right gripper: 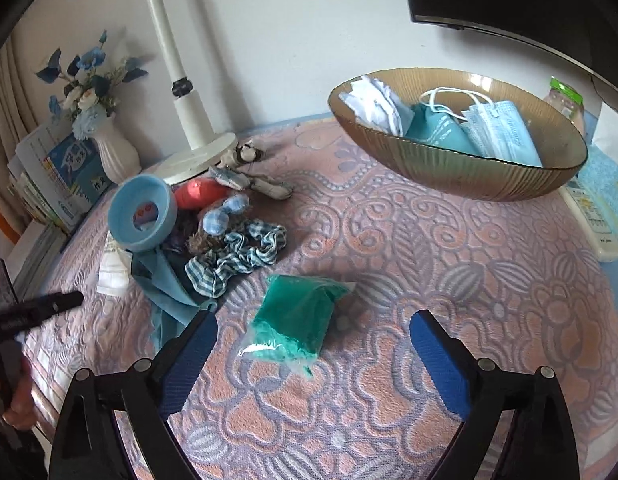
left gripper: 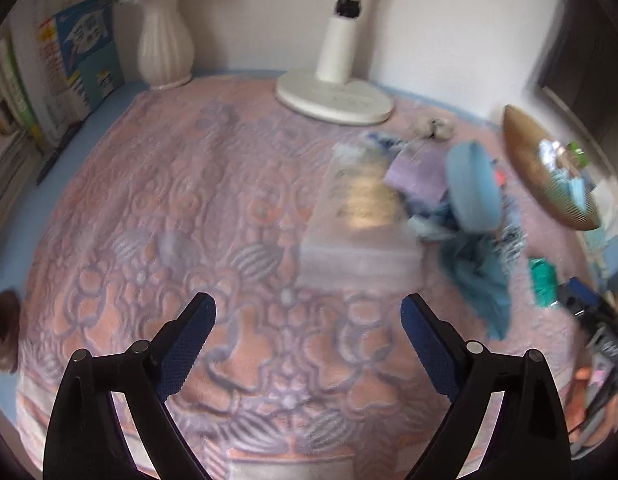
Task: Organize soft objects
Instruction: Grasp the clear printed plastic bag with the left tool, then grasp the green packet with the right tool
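The right hand-held gripper [right gripper: 313, 334] is being held wide open, low over the patterned surface [right gripper: 429, 280], and nothing is being gripped. A green packet [right gripper: 297, 320] is lying flat on the surface between the two blue pads and a little ahead of them, touched by neither. Ahead and to the left of that gripper, a pile of soft things is lying: a checked scrunchie [right gripper: 237, 254], a teal cloth [right gripper: 165, 284], a blue ring [right gripper: 143, 212] and an orange piece [right gripper: 199, 194]. Further ahead and to the right, a ribbed bowl [right gripper: 449, 164] is standing, and face masks [right gripper: 497, 130] are being held in it. Beyond the pile, a lamp base [right gripper: 201, 160] and a white vase [right gripper: 115, 156] are standing at the wall.

The left hand-held gripper [left gripper: 309, 320] is likewise being held wide open over bare patterned cloth, with nothing between its pads. Ahead of it and slightly to the right, a clear box [left gripper: 361, 216] is lying, blurred. The pile is seen just right of the box, and the green packet further right, near the frame's edge.
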### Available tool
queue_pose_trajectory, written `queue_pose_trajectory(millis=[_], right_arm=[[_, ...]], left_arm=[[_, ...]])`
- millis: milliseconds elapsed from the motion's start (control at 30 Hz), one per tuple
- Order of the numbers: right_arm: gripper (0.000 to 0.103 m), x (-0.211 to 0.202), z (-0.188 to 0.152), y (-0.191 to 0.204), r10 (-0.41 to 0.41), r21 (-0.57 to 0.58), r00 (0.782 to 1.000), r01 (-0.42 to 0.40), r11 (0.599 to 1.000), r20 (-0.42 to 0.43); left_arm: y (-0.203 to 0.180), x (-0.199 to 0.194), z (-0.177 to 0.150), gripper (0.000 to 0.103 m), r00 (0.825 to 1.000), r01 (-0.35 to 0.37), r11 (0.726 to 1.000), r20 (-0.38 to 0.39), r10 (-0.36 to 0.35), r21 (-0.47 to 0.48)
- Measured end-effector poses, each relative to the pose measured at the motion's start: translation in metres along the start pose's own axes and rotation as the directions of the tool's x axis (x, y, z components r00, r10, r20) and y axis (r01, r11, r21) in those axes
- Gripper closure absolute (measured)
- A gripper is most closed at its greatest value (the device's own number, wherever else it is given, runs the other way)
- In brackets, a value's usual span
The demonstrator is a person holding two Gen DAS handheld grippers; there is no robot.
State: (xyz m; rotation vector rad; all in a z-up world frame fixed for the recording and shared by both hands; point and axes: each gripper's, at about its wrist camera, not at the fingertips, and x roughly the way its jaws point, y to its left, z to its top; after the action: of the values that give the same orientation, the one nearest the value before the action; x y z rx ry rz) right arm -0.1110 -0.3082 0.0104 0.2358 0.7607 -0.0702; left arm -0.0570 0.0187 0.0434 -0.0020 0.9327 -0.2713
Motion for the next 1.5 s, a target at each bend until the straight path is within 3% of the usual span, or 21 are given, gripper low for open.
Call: queue_pose_trajectory(millis=[100, 233, 300, 433, 600, 633, 800, 1067, 1267, 1333, 1400, 1500], right_arm=[[0.006, 0.010, 0.000, 0.008, -0.037, -0.039, 0.998, 0.035, 0.999, -0.046], [0.006, 0.019, 0.000, 0.011, -0.053, -0.056, 0.995, 0.048, 0.997, -0.090], [0.006, 0.021, 0.000, 0.010, -0.050, -0.048, 0.994, 0.045, 0.998, -0.101], [0.005, 0.022, -0.001, 0.009, -0.044, -0.048, 0.994, 0.039, 0.998, -0.102], [0.005, 0.026, 0.000, 0.014, -0.057, -0.075, 0.993, 0.049, 0.996, -0.108], [0.005, 0.026, 0.000, 0.014, -0.057, -0.075, 0.993, 0.049, 0.996, -0.108], [0.005, 0.026, 0.002, 0.016, -0.056, -0.076, 0.993, 0.048, 0.996, -0.105], [0.005, 0.011, 0.002, 0.012, -0.051, -0.058, 0.998, 0.049, 0.997, -0.035], [0.006, 0.018, 0.003, 0.012, -0.076, -0.051, 0.995, 0.073, 0.996, -0.062], [0.024, 0.022, 0.003, 0.012, -0.080, -0.057, 0.993, 0.076, 0.995, -0.081], [0.032, 0.024, 0.002, 0.015, -0.101, -0.070, 0.991, 0.095, 0.993, -0.083], [0.065, 0.020, 0.000, 0.021, -0.110, -0.096, 0.992, 0.103, 0.990, -0.064]], left_arm=[[-0.003, 0.000, 0.019, 0.010, 0.999, 0.028, 1.000, 0.033, -0.028, -0.007], [-0.015, 0.023, 0.041, 0.010, 0.999, -0.004, 0.999, 0.045, 0.002, 0.044], [-0.019, 0.039, 0.045, 0.022, 1.000, -0.016, 0.997, 0.014, 0.015, 0.070], [-0.017, 0.051, 0.047, 0.025, 1.000, 0.026, 0.999, 0.011, -0.027, 0.034], [-0.015, 0.057, 0.047, 0.050, 0.992, 0.124, 0.992, 0.010, -0.124, -0.005], [-0.015, 0.058, 0.046, 0.052, 0.990, 0.139, 0.990, 0.013, -0.139, -0.008], [-0.019, 0.053, 0.041, 0.071, 0.984, 0.177, 0.984, 0.040, -0.176, -0.005], [0.000, 0.006, 0.005, 0.072, 0.978, 0.183, 0.979, 0.114, -0.173, -0.085], [0.010, -0.006, -0.017, 0.072, 0.975, 0.184, 0.977, 0.146, -0.168, -0.104], [0.011, -0.004, -0.021, 0.072, 0.973, 0.203, 0.972, 0.140, -0.186, -0.117], [0.009, -0.006, -0.025, 0.072, 0.969, 0.219, 0.969, 0.140, -0.202, -0.118], [0.005, -0.011, -0.028, 0.072, 0.967, 0.226, 0.968, 0.143, -0.210, -0.108]])
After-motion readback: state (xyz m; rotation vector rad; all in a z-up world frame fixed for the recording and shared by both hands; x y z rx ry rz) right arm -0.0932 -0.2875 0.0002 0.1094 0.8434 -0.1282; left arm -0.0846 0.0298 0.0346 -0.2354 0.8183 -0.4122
